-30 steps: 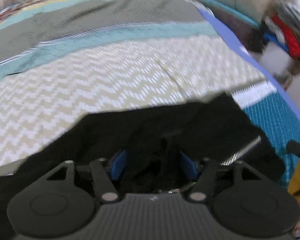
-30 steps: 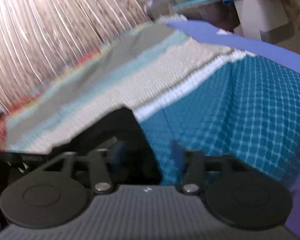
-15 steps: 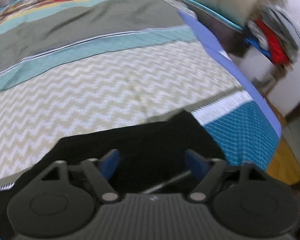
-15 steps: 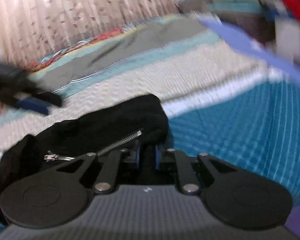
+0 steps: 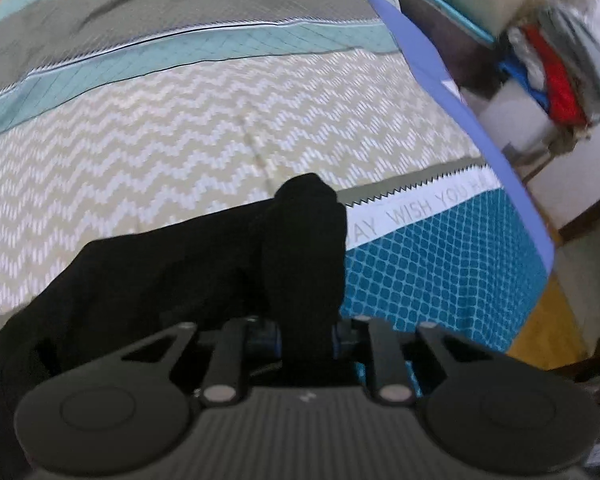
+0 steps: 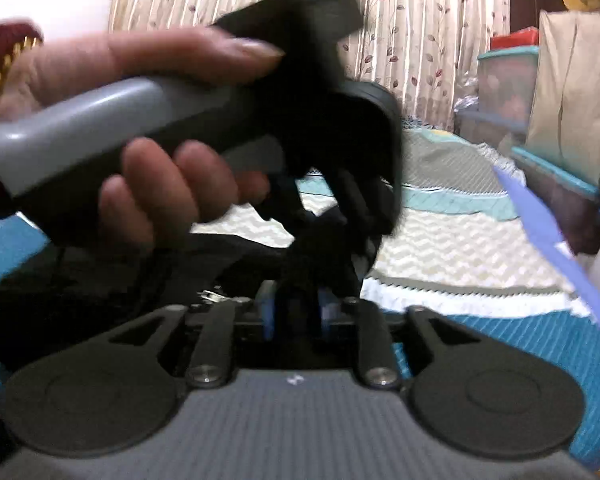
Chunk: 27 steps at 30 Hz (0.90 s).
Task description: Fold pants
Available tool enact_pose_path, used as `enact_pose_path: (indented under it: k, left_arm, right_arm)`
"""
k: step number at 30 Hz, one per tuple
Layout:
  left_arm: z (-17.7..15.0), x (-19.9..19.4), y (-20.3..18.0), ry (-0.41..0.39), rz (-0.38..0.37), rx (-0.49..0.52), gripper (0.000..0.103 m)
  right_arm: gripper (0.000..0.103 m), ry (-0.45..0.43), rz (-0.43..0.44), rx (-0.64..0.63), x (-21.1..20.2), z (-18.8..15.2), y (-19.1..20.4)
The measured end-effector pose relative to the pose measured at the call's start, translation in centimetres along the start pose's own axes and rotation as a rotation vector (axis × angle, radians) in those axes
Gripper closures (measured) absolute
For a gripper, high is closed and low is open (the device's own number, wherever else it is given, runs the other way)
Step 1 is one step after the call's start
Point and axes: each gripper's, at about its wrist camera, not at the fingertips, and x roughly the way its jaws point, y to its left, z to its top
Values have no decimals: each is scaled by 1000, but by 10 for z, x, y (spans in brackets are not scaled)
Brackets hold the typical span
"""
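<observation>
Black pants (image 5: 172,276) lie bunched on a patterned bedspread (image 5: 188,144). My left gripper (image 5: 305,334) is shut on a raised fold of the black fabric that stands up between its blue pads. In the right wrist view my right gripper (image 6: 294,312) is shut on another fold of the pants (image 6: 320,252), beside a zipper (image 6: 208,294). The left gripper with the hand holding it (image 6: 140,128) fills the upper left of that view, just above the same bunch of cloth.
The bed's blue edge (image 5: 480,120) runs along the right, with wood floor (image 5: 548,320) below it. Stacked clothes and boxes (image 5: 552,68) stand beyond it. A curtain (image 6: 420,40) and storage bins (image 6: 508,80) are behind the bed.
My left gripper was open over the pants and has shut on a fold. My right gripper stays shut on the cloth and has swung to face the left gripper, now close.
</observation>
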Motion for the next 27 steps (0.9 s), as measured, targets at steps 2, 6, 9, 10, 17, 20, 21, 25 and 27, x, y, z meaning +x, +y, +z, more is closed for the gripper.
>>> enact_pose_path:
  k: [2,6,9,10,17,20,21,25,27]
  left_arm:
    - [-4,-12,13,-9,-32,-20,85]
    - [-9,-34,38,-28,-92,-64,85]
    - [-11,-55,54,-70,-111,-89,85]
    - [-13,-66,61,-95,-118,-88,85]
    - [-44,-128,124,-210,-133,-144,85]
    - [-65,-136,158,-227,-89,-193,86]
    - [-74,-137,171,-227,-75,-221,86]
    - [-107,-134,217,-212,-46,-324,86]
    - [-122,-127,236,-203,-44,-375,85]
  right_arm:
    - [31,8,-2,30,-4,-7,-4]
    - [80,79,-8,34,3,-18,-7]
    - [88,33,35,68,0,-1,0]
    - [88,0,54,67,-5,6,4]
    - [88,-70,232,-94,-9,37,72]
    - [88,-35,317,-172,1,39,109]
    - [88,-18,343,-189,6,40,116]
    - [88,76,444,-245,31,40,142]
    - [88,127,492,-253,33,34,156]
